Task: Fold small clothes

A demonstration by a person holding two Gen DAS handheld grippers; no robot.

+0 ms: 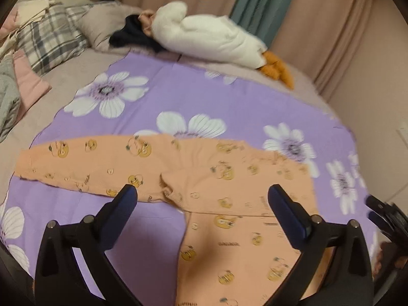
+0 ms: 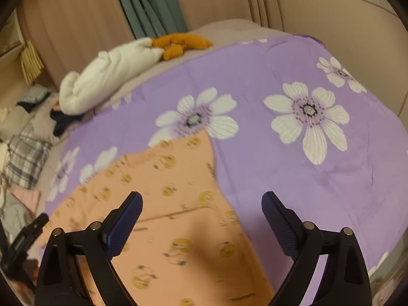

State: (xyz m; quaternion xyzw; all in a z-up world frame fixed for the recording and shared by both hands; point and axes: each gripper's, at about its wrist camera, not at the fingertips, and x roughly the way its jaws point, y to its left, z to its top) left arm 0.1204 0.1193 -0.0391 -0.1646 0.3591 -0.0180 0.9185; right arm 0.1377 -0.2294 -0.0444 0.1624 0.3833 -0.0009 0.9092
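Purple flowered sheet [image 2: 280,178] lies bare to the right of the peach garment [image 2: 178,204], so there's room to pass. White plush goose [image 1: 216,38] & plaid pillows [image 1: 51,38] crowd the far edge; curtains [image 1: 318,25] behind.

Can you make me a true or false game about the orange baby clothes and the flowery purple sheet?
1. The orange garment lies on a purple flowered sheet. True.
2. The left gripper is clamped on the garment. False: its jaws stand wide open, holding nothing.
3. The right gripper is open. True.
4. One sleeve stretches out flat to the side. True.
5. The white plush toy sits on top of the garment. False: it lies far back on the bed, apart from it.
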